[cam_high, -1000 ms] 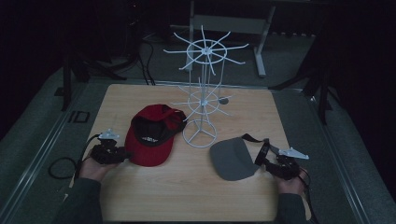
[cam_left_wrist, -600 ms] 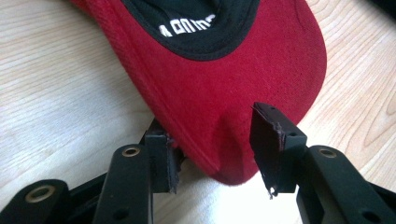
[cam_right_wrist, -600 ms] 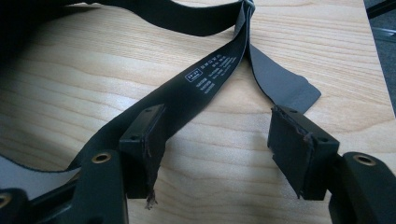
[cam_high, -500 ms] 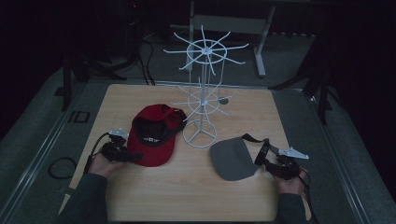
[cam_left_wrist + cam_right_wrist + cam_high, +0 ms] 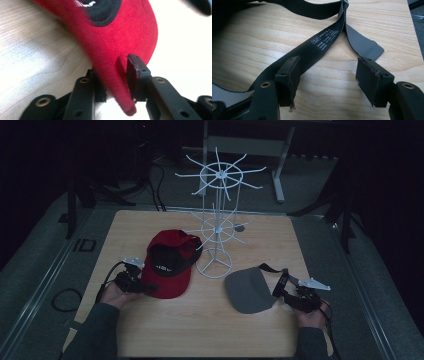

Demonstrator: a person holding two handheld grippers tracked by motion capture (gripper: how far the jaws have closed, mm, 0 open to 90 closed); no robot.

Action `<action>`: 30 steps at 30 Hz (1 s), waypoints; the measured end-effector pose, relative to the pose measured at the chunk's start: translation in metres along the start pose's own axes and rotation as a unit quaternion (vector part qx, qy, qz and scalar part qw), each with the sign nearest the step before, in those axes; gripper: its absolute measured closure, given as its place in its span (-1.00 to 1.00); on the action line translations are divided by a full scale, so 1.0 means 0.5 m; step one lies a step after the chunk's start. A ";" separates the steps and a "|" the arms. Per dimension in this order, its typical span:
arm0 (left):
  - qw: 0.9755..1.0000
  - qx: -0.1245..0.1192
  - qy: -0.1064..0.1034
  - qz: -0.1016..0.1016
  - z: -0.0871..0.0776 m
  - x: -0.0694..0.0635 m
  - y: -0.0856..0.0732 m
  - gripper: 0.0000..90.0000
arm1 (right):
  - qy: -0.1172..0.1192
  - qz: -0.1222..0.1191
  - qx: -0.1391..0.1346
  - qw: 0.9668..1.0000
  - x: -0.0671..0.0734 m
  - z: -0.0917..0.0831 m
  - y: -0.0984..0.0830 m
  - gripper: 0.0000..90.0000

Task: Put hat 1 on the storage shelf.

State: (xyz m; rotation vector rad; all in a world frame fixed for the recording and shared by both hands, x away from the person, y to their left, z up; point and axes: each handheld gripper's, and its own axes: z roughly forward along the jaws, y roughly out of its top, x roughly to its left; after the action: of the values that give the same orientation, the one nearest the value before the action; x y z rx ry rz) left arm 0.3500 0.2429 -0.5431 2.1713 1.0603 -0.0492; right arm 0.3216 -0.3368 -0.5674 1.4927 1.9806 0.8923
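A red cap (image 5: 167,265) lies on the wooden table (image 5: 200,330), left of centre, with its black inside facing up. My left gripper (image 5: 142,287) is at its near left edge. In the left gripper view the red brim (image 5: 120,37) runs down between the jaws, and the left gripper (image 5: 113,67) is shut on it. A grey cap (image 5: 247,290) lies to the right. My right gripper (image 5: 287,295) sits at its right side. The right gripper (image 5: 329,62) stands open, and the cap's black strap (image 5: 322,45) crosses its left jaw.
A white wire hat rack (image 5: 215,220) with spoked arms stands at the table's middle back, its ring base between the two caps. A grey strap end (image 5: 364,45) lies flat on the wood. Dark floor and cables surround the table.
My left gripper has moved right, from beside the red cap onto its brim, and closed on it. The right gripper and grey cap have stayed put.
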 end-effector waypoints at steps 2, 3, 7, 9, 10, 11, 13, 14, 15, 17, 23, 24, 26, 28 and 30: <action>1.000 -0.016 0.004 0.003 -0.009 -0.006 -0.007 0.69 | 0.000 0.000 0.000 1.000 0.000 0.000 0.000 -0.20; 1.000 -0.016 0.004 0.003 -0.009 -0.006 -0.007 0.73 | 0.000 0.000 0.000 1.000 0.000 0.000 0.000 -0.20; 0.999 -0.049 0.016 0.010 -0.024 -0.017 -0.019 0.89 | 0.000 0.000 0.000 1.000 0.000 0.000 0.000 -0.20; 0.997 -0.062 0.042 0.025 -0.033 -0.028 -0.023 0.90 | 0.000 0.000 0.000 1.000 0.000 0.000 0.000 -0.20; 0.997 -0.062 0.042 0.025 -0.033 -0.028 -0.023 0.90 | 0.000 0.000 0.000 1.000 0.000 0.000 0.000 -0.20; 0.997 -0.062 0.042 0.025 -0.033 -0.028 -0.023 0.90 | 0.000 0.000 0.000 1.000 0.000 0.000 0.000 -0.20; 0.994 -0.088 0.067 0.026 -0.036 -0.030 -0.030 0.91 | 0.000 0.000 0.000 1.000 0.000 0.000 0.000 -0.20; 0.993 -0.092 0.071 0.026 -0.037 -0.030 -0.030 0.91 | 0.000 0.000 0.000 1.000 0.000 0.000 0.000 -0.20; 0.992 -0.097 0.080 0.026 -0.039 -0.030 -0.030 0.91 | 0.000 0.000 0.000 1.000 0.000 0.000 0.000 -0.20; 0.991 -0.100 0.085 0.025 -0.040 -0.030 -0.030 0.91 | 0.000 0.000 0.000 1.000 0.000 0.000 0.000 -0.20; 0.988 -0.107 0.107 0.025 -0.051 -0.026 -0.023 0.91 | 0.001 0.000 0.000 1.000 0.000 0.000 0.000 -0.20; 0.987 -0.111 0.111 0.023 -0.055 -0.025 -0.021 0.91 | 0.000 0.000 0.000 1.000 0.000 0.000 0.000 -0.20; 0.986 -0.119 0.114 0.021 -0.061 -0.024 -0.020 0.91 | 0.000 0.000 0.000 1.000 0.000 0.000 0.000 -0.20; 0.985 -0.125 0.118 0.020 -0.067 -0.023 -0.018 0.91 | 0.001 0.000 0.000 1.000 0.000 0.000 0.000 -0.20; 0.983 -0.132 0.123 0.021 -0.075 -0.022 -0.015 0.91 | 0.000 0.000 0.000 1.000 0.000 0.000 0.000 -0.20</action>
State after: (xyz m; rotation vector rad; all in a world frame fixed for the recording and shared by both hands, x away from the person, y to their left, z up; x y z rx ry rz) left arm 0.3278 0.2615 -0.5160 1.9904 1.0881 0.3678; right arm 0.3217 -0.3368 -0.5674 1.4926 1.9819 0.8925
